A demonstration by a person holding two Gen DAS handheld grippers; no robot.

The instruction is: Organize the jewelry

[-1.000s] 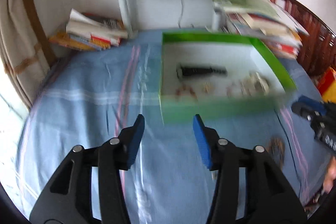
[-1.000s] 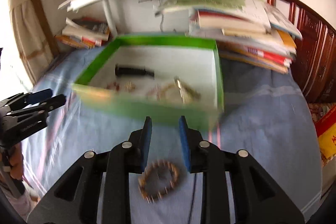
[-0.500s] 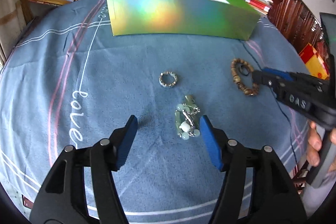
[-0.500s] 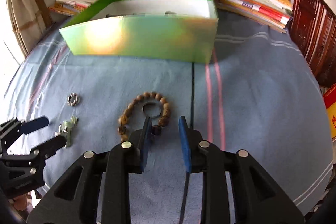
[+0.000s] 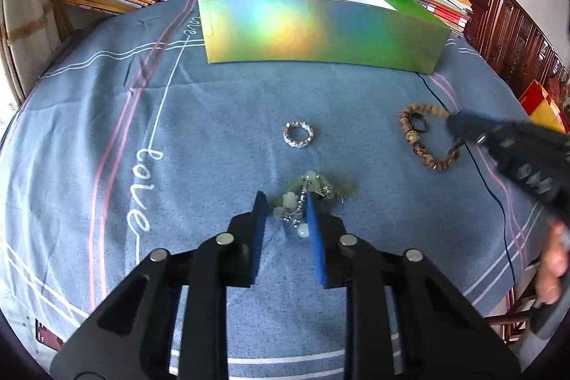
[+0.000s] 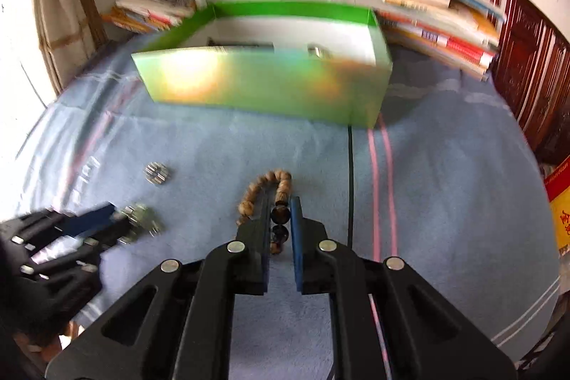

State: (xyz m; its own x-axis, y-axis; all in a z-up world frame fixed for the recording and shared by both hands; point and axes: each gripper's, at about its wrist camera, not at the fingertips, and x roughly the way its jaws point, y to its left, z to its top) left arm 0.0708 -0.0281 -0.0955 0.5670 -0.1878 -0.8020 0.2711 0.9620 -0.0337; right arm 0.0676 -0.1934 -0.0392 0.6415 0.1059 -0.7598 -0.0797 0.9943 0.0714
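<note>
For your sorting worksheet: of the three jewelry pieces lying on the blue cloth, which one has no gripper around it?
The silver ring. It lies alone, while the left gripper straddles the green bead piece and the right gripper straddles the wooden bead bracelet.

A bed with a blue sheet (image 5: 221, 116), striped pink and white, carries everything. Toward its far edge stands a green box (image 5: 320, 34). Nearer the middle lies a silver ring (image 5: 298, 135); toward the right edge, a wooden bead bracelet (image 5: 413, 138); toward the near edge, a pale green bead piece (image 5: 302, 194). A black cable (image 5: 488, 187) runs toward the near right edge.
</note>
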